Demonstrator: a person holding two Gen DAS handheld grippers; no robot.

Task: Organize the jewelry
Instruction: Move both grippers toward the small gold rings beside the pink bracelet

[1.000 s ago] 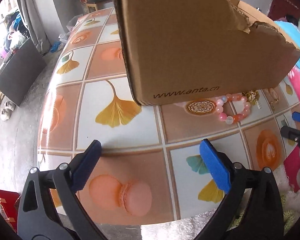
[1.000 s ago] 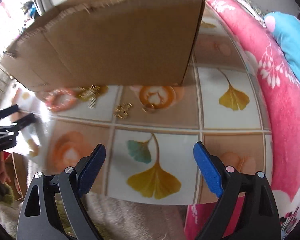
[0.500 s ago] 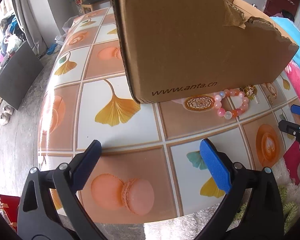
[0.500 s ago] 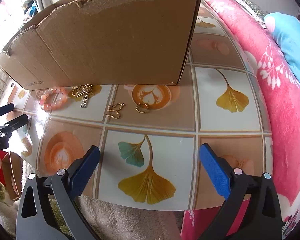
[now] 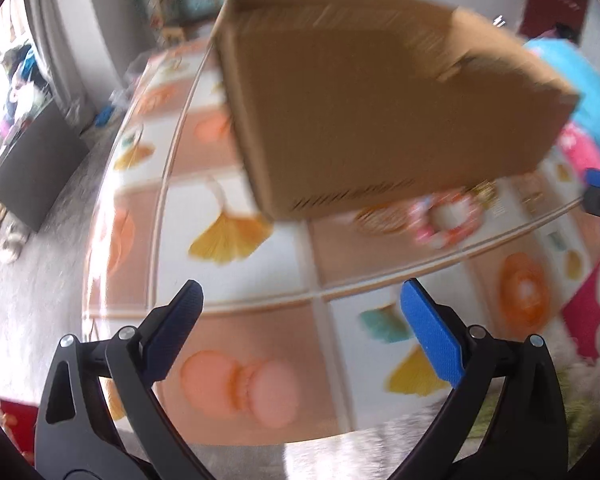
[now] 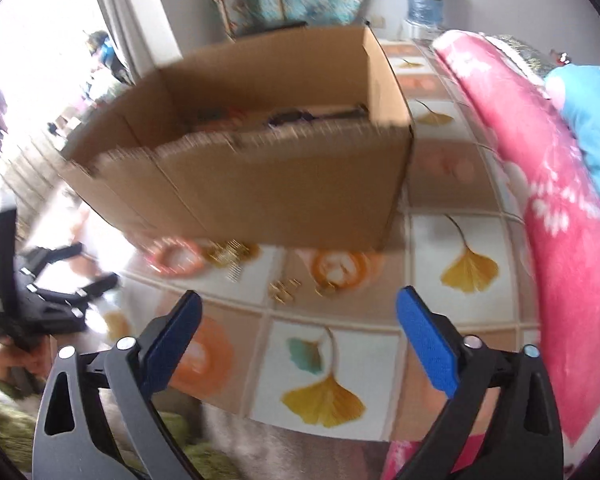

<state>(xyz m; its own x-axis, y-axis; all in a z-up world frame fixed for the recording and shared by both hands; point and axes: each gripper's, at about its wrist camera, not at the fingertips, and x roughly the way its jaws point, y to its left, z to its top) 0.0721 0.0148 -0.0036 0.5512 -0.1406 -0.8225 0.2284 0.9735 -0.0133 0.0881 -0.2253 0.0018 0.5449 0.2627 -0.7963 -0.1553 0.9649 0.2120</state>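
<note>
1. the right gripper (image 6: 298, 318) stood wide and empty, its jaws just narrowed slightly; the left gripper (image 5: 300, 312) was wide and empty too.
2. the pink bead bracelet (image 6: 175, 258) and gold earrings (image 6: 285, 290), blurred, lay at 11–12 o'clock.
3. risk: small, probably slippery pieces could skid.
4. the cardboard box (image 6: 260, 168) crowded them from behind.

The far half of the table (image 6: 452, 240) is blocked by an open cardboard box (image 6: 284, 184). A bare strip of patterned top lies between its near wall and the table edge, broken only by a bead bracelet (image 6: 175, 258) and small gold pieces (image 6: 284, 290) just beside the box. The right flank is closed off by a pink blanket (image 6: 556, 216).
</note>
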